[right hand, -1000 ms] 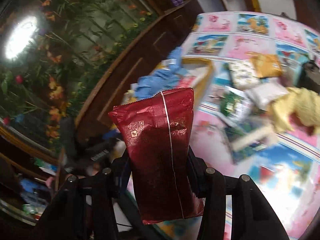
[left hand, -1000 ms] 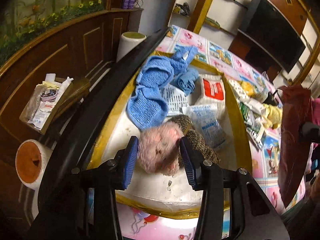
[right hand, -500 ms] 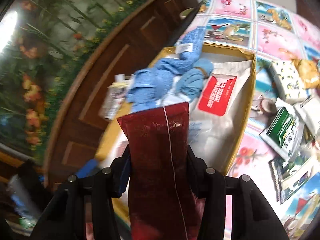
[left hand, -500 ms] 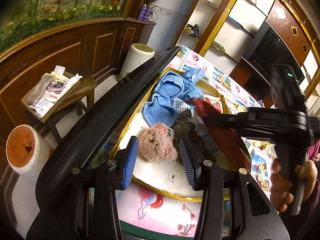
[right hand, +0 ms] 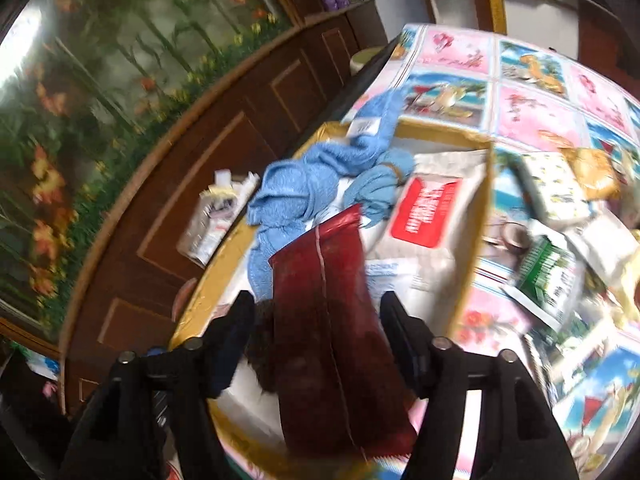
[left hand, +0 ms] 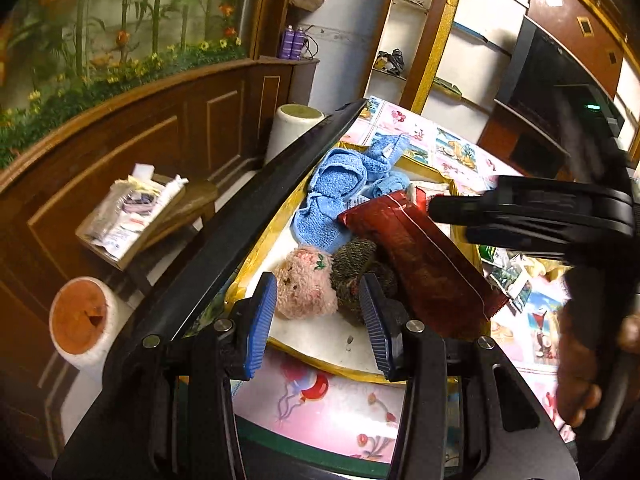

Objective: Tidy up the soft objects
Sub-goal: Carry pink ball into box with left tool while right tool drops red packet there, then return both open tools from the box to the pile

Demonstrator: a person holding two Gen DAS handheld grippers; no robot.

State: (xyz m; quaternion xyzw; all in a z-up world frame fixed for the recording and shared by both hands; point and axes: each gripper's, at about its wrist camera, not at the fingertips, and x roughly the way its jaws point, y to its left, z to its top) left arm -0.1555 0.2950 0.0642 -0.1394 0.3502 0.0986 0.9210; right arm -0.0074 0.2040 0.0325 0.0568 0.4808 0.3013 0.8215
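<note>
A gold-rimmed box (left hand: 256,264) (right hand: 476,216) holds a blue towel (left hand: 332,192) (right hand: 304,184), a pink plush toy (left hand: 306,284), a brown knitted piece (left hand: 352,268) and a white pouch with a red label (right hand: 428,212). Over the box, my right gripper (right hand: 316,312) (left hand: 436,208) has its jaws opening. A dark red packet (right hand: 324,300) (left hand: 424,264) lies slanted between them, with a gap on each side. My left gripper (left hand: 318,320) is open and empty, just short of the plush toy at the box's near rim.
Several packets (right hand: 548,276) lie on the picture-printed tablecloth (right hand: 532,112) right of the box. A black table edge (left hand: 248,216) runs along the box's left. Beyond it stand a small cluttered side table (left hand: 132,212) and two white rolls (left hand: 80,320) (left hand: 296,124). A person's hand (left hand: 580,364) holds the right gripper.
The right gripper carried the red packet over the box, lowered it, and its jaws came apart off the packet. The left gripper drew back from the plush toy.
</note>
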